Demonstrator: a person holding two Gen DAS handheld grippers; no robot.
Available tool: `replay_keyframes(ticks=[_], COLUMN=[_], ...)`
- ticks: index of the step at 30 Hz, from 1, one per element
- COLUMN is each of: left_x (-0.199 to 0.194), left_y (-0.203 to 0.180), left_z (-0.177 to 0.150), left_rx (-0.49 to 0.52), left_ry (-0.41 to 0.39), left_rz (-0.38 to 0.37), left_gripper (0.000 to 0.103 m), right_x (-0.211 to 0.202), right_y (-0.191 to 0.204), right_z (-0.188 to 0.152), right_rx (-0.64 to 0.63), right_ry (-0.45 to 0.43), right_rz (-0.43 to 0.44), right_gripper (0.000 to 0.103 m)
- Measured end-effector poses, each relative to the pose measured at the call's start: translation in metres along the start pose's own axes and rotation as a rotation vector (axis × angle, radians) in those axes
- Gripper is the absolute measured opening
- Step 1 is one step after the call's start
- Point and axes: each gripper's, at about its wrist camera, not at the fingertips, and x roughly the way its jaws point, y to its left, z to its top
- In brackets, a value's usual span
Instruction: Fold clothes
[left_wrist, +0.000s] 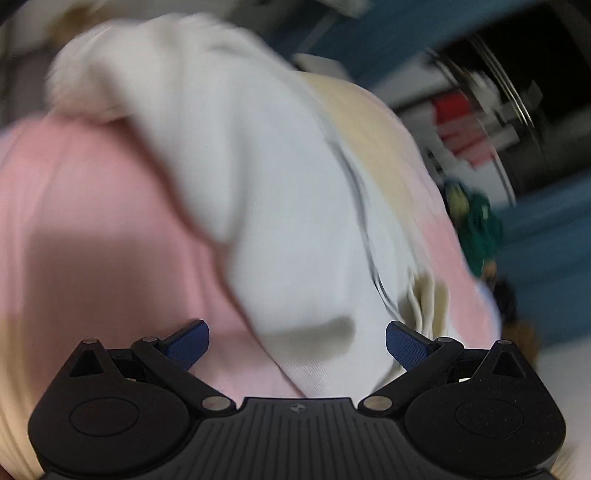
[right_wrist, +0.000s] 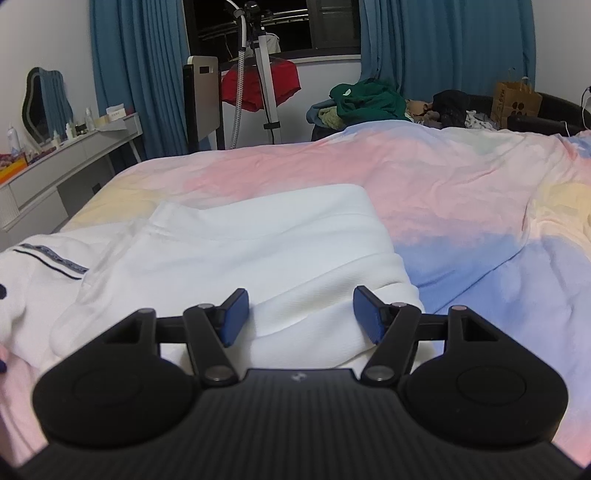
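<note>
We see a white shirt (right_wrist: 236, 254) lying partly folded on the near left part of a pastel bedspread (right_wrist: 461, 206). Our right gripper (right_wrist: 300, 314) sits low over the shirt's near edge, its blue pads (right_wrist: 233, 317) spread apart with fabric between them but not pinched. Our left gripper (left_wrist: 297, 347) also stands wide apart above the blurred white cloth, gripping nothing. Far off, blue curtains (right_wrist: 133, 74) hang.

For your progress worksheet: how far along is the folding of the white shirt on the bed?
Done: white shirt partly folded on the bed cover. In hand: nothing; right gripper and left gripper are open above it. Left: finish folding, collar side still loose.
</note>
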Motion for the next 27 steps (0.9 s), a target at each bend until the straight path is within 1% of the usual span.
replay_keyframes(ticks=[2, 5, 9, 12, 14, 18, 20, 22, 24, 26, 27], left_x=[-0.002, -0.003, -0.006, -0.001, 0.0, 0.0, -0.001, -0.002, 0.003, 0.005, 0.005], left_y=[0.012, 0.017, 0.013, 0.011, 0.015, 0.017, 0.017, 0.02, 0.023, 0.029, 0.031], left_z=[0.008, 0.02, 0.038, 0.053, 0.061, 0.07, 0.074, 0.081, 0.086, 0.086, 0.086], left_rx=[-0.08, -0.118, -0.081, -0.095, -0.116, -0.11, -0.099, -0.086, -0.078, -0.089, -0.092], left_ry=[-0.019, -0.069, -0.166, -0.198, -0.233, -0.317, -0.364, -0.401, -0.404, -0.406, -0.417], left_rz=[-0.015, 0.002, 0.066, 0.099, 0.09, 0.094, 0.107, 0.118, 0.107, 0.088, 0.08], left_gripper=[0.102, 0.102, 0.102, 0.102, 0.101, 0.1, 0.092, 0.088, 0.086, 0.077, 0.074], right_x=[0.0, 0.0, 0.0, 0.0, 0.0, -0.003, -0.004, 0.003, 0.009, 0.013, 0.014], right_y=[0.0, 0.0, 0.001, 0.001, 0.002, 0.006, 0.009, 0.011, 0.017, 0.024, 0.027], right_z=[0.0, 0.001, 0.002, 0.001, 0.001, 0.003, 0.002, -0.001, -0.006, -0.009, -0.01], right_rx=[0.002, 0.003, 0.005, 0.001, -0.001, -0.019, -0.029, -0.055, -0.11, -0.157, -0.173], right_ry=[0.002, 0.002, 0.001, -0.001, -0.002, -0.018, -0.016, 0.027, 0.057, 0.071, 0.075], right_rz=[-0.001, -0.002, -0.005, -0.007, -0.009, -0.013, 0.003, 0.004, -0.018, -0.031, -0.031], right_gripper=[0.066, 0.066, 0.066, 0.066, 0.066, 0.066, 0.066, 0.066, 0.066, 0.073, 0.074])
